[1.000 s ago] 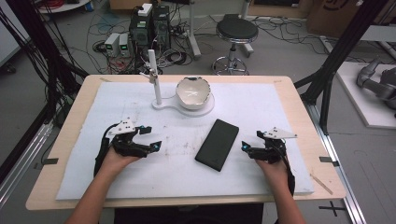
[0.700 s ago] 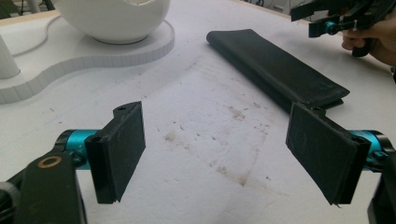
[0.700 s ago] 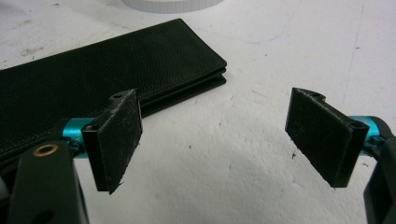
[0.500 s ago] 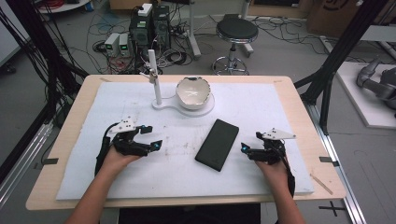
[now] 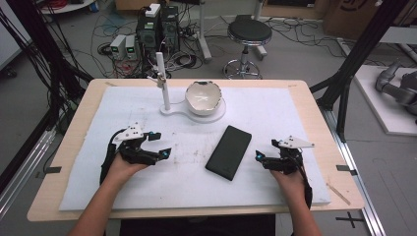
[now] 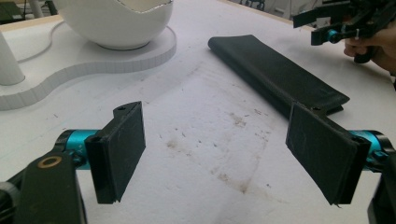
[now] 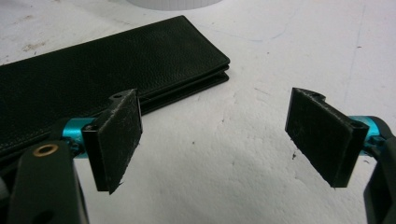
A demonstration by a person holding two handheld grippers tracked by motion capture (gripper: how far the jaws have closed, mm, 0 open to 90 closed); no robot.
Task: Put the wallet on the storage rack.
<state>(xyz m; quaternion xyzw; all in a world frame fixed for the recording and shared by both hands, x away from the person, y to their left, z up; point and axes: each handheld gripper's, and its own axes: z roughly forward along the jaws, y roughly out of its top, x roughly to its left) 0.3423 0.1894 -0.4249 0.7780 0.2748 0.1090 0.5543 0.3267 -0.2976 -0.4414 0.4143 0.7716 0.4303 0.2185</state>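
Observation:
A long black leather wallet (image 5: 228, 152) lies flat on the white mat, slanted, between my two grippers. My left gripper (image 5: 160, 143) rests low on the mat to the wallet's left, open and holding nothing. Its view looks across bare mat between its wide-apart pads (image 6: 119, 149) toward the wallet (image 6: 275, 70). My right gripper (image 5: 263, 150) sits just right of the wallet's near end, open and holding nothing. In its view the wallet (image 7: 93, 70) lies behind and beyond its left pad (image 7: 116, 140), without touching it.
A white cracked-egg-shaped bowl (image 5: 203, 96) stands on a white flat base (image 5: 172, 110) with an upright post (image 5: 162, 83) at the back of the mat. The wooden table edge (image 5: 339, 162) lies right of my right hand. Stool, cables and electronics are on the floor beyond.
Both grippers have edged slightly inward toward the wallet. The wallet and bowl have not moved.

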